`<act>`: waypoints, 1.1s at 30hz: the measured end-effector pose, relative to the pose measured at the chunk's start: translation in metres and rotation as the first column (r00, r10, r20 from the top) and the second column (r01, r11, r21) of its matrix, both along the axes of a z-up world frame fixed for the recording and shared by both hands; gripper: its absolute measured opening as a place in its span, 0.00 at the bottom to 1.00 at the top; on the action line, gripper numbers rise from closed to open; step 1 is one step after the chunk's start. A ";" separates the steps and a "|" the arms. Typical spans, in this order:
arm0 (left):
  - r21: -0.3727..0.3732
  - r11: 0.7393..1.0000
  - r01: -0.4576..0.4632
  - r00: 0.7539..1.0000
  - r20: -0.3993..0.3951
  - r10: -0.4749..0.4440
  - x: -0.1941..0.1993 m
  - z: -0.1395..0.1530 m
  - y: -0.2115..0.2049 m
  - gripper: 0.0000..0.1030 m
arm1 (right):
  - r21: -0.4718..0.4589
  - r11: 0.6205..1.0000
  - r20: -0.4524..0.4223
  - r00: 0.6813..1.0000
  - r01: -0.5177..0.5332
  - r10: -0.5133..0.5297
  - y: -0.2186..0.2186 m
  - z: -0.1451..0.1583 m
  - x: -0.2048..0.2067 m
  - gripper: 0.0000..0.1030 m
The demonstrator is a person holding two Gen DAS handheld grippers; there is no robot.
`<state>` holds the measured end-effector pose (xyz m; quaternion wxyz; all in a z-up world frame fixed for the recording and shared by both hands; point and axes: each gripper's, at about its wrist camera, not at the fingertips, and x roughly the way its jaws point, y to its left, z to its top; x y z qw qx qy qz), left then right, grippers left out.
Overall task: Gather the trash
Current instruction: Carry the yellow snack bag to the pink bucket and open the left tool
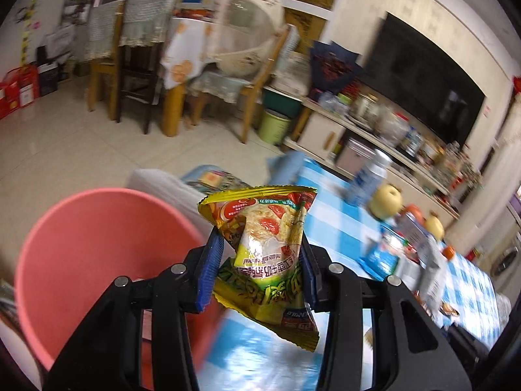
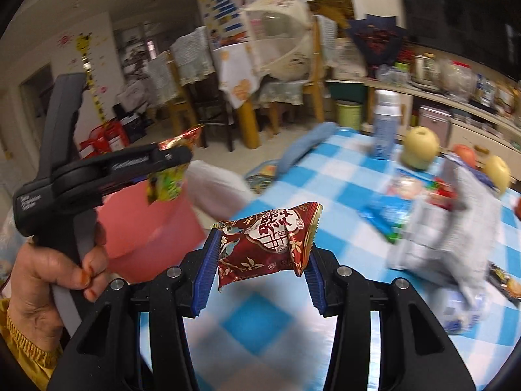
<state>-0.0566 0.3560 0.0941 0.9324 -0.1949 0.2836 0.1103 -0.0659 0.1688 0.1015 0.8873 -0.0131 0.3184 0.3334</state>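
Note:
My left gripper (image 1: 260, 254) is shut on a yellow-green snack wrapper (image 1: 267, 254) and holds it in the air beside the rim of a pink bin (image 1: 97, 244). In the right wrist view the left gripper (image 2: 172, 159) shows from the side, above the pink bin (image 2: 146, 228), with the yellow-green wrapper (image 2: 166, 182) hanging from it. My right gripper (image 2: 260, 254) is shut on a dark red snack wrapper (image 2: 267, 244), held over the blue-and-white checked tablecloth (image 2: 293, 325) to the right of the bin.
On the table lie a blue packet (image 2: 384, 215), a grey crumpled bag (image 2: 456, 228), apples (image 2: 420, 146), a spray can (image 2: 386, 123) and a blue cloth (image 2: 306, 146). A dining table with chairs (image 1: 136, 65) and a green bucket (image 1: 273, 123) stand beyond.

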 end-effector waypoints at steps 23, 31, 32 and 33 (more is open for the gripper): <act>-0.047 0.957 -0.288 0.957 -0.060 0.285 -0.040 -0.002 0.103 0.77 | -0.047 0.988 0.031 0.989 -0.145 0.147 0.155 0.000 -0.015 0.82; 0.007 0.971 -0.237 0.970 -0.050 0.237 -0.030 0.004 0.081 0.85 | -0.045 0.999 -0.008 1.000 -0.030 0.030 0.103 -0.006 -0.014 0.87; 0.008 0.974 -0.227 0.973 -0.045 0.227 -0.030 0.005 0.078 0.85 | -0.044 0.999 -0.014 1.000 -0.023 0.023 0.096 -0.007 -0.014 0.87; 0.014 0.977 -0.211 0.977 -0.035 0.211 -0.029 0.006 0.074 0.85 | -0.045 0.999 -0.016 1.000 -0.014 0.013 0.089 -0.008 -0.016 0.87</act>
